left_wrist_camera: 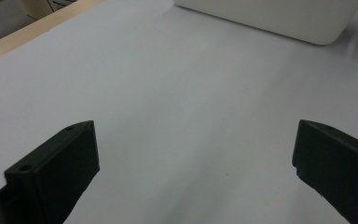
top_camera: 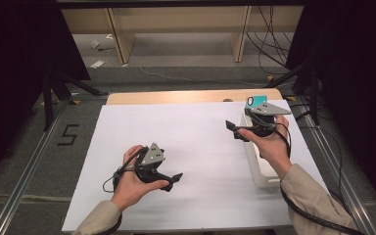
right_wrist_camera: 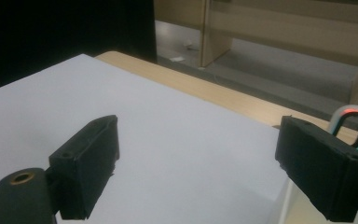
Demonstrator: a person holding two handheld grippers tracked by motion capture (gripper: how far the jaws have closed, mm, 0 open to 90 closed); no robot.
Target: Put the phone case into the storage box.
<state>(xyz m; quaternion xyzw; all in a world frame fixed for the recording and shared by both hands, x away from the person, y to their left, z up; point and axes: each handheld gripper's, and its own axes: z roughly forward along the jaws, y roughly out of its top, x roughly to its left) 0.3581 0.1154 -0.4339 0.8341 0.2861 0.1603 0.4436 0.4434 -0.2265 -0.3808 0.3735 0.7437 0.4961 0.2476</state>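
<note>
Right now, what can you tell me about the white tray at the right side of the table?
The white tray is a long, shallow, rounded-corner container, smooth and plastic-looking. It lies flat along the right edge of the white table cover, running away from the person. The right hand and its gripper hover over its middle. A teal object sits at its far end; what else it holds is hidden.

The high view is dim overall, with deep black at the upper left and right of the frame; only the white table sheet [top_camera: 196, 147] in the middle is bright and evenly lit from above, without glare. Soft, faint shadows lie under the two hands. The picture is slightly grainy and soft. In the left gripper view the sheet reads a cool grey-white, with blurred shadow streaks at centre bottom. In both gripper views the near black jaws are out of focus, and the background at top is soft.
</note>
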